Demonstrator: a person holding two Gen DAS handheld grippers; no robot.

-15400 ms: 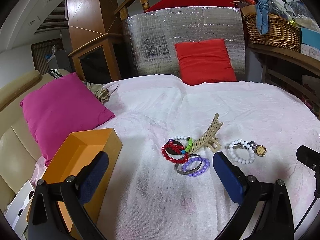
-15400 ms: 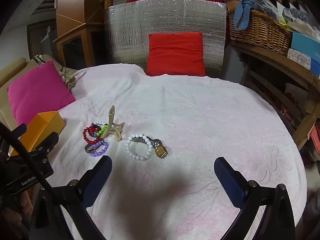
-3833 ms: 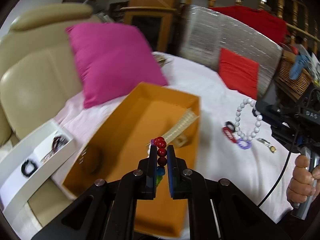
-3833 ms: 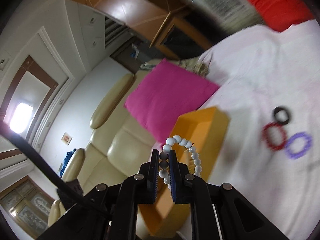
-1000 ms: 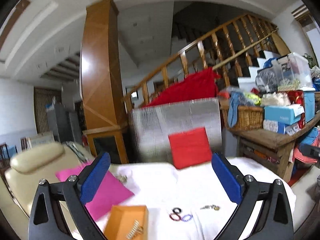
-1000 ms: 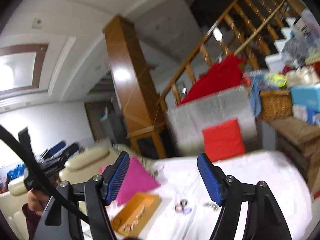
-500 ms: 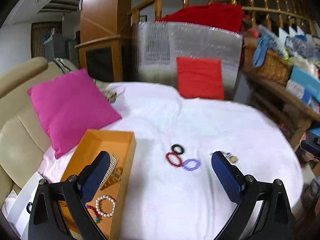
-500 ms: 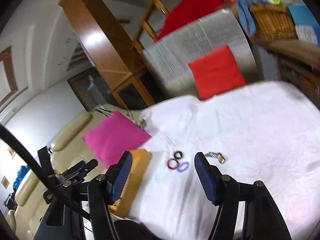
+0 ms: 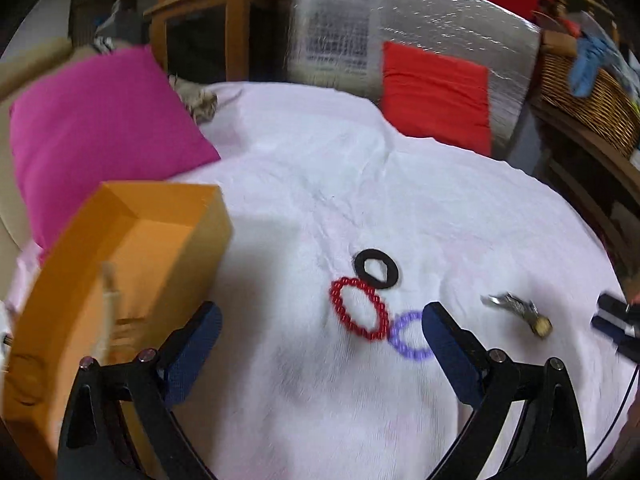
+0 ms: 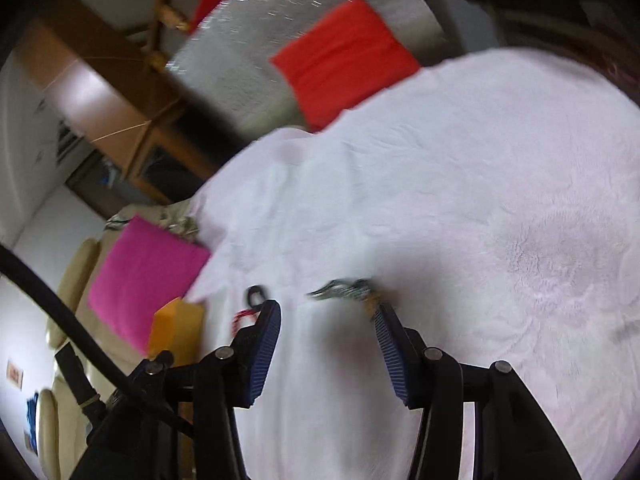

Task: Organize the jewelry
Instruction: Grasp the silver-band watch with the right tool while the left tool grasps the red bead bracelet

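My right gripper (image 10: 326, 322) is closing, empty, above the watch (image 10: 346, 288); left gripper (image 9: 320, 332) is released over the red bracelet (image 9: 359, 307).

A home living room – cream sofa (image 10: 68, 280), pink cushion (image 9: 96, 128), wooden stair railing (image 10: 168, 8), wicker basket (image 9: 588, 100)

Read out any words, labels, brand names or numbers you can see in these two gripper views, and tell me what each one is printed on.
None can be read.
silver foil panel: a dark block of print or grid, too blurred to read.
watch: face motion-blurred, nothing legible.
orange box: no print visible.
small picture on the wall: too small to tell.
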